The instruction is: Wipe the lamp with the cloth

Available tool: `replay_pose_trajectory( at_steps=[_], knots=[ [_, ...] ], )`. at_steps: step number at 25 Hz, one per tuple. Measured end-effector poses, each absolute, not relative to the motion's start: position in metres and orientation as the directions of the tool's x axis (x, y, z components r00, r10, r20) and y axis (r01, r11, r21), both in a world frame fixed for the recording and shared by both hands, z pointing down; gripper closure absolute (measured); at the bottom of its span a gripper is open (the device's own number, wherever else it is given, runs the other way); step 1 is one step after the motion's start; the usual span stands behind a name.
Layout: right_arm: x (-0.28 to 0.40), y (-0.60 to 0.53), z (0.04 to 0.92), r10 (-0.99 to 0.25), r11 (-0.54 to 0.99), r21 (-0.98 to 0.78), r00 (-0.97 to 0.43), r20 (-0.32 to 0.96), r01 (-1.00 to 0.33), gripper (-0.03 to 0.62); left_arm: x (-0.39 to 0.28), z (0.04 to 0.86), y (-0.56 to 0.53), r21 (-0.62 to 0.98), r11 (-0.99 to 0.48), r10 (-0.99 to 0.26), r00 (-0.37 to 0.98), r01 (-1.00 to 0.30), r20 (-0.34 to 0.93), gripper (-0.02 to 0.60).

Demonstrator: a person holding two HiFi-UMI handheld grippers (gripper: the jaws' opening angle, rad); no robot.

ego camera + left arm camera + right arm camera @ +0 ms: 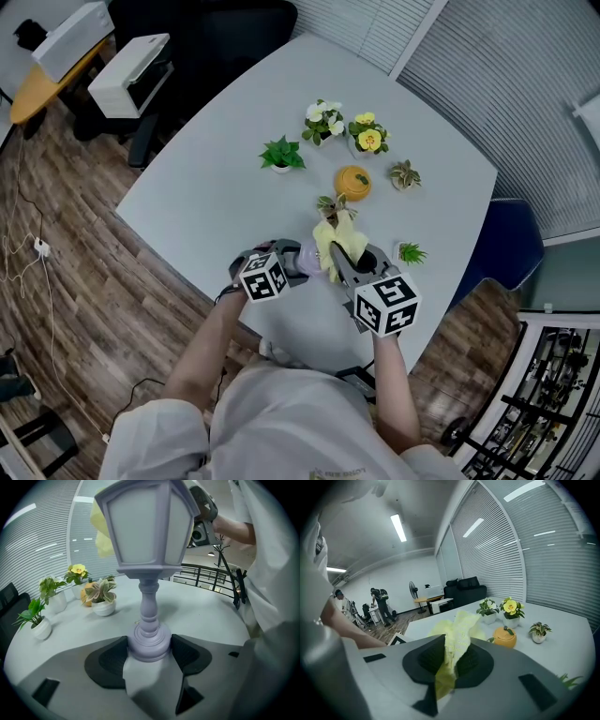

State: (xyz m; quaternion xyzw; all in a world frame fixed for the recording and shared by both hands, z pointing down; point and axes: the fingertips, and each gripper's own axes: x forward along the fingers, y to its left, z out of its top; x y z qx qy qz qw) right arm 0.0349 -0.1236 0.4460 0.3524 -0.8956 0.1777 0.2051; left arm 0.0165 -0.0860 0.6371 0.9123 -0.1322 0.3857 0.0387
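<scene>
A lavender lantern-shaped lamp [149, 536] stands upright on the white table [202, 202]. My left gripper [149, 654] is shut on its round base, one pad pressing each side. In the head view the lamp [307, 257] is mostly hidden between the two grippers near the table's front edge. My right gripper [451, 660] is shut on a yellow cloth [457, 630], which sticks up out of the jaws. The cloth [338, 239] sits against the far side of the lamp head, showing as a yellow patch [101, 529] behind it in the left gripper view.
Small potted plants stand beyond the lamp: a green one [281, 155], white flowers [323, 120], yellow flowers [367, 135], an orange pumpkin-shaped pot [353, 181] and a leafy one [405, 174]. Another tiny plant [410, 253] sits right of the grippers. A blue chair [506, 248] stands at the table's right.
</scene>
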Motion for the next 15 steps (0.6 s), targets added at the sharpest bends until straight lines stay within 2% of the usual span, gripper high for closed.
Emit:
replay_pose_trajectory(
  at_steps=[7,15],
  knots=[
    [0.030,-0.128,0.446,-0.547,0.703,-0.153,-0.665,0.509,-0.695,0.548,0.017,0.637,-0.086,-0.033,-0.962,-0.213,0.667,-0.273,0.714,0.275],
    [0.018,-0.130,0.446,-0.519,0.754,-0.044,-0.635,0.573,-0.656,0.548,0.016,0.638,-0.087,-0.029,-0.962,-0.211,0.666,-0.273,0.715,0.276]
  ],
)
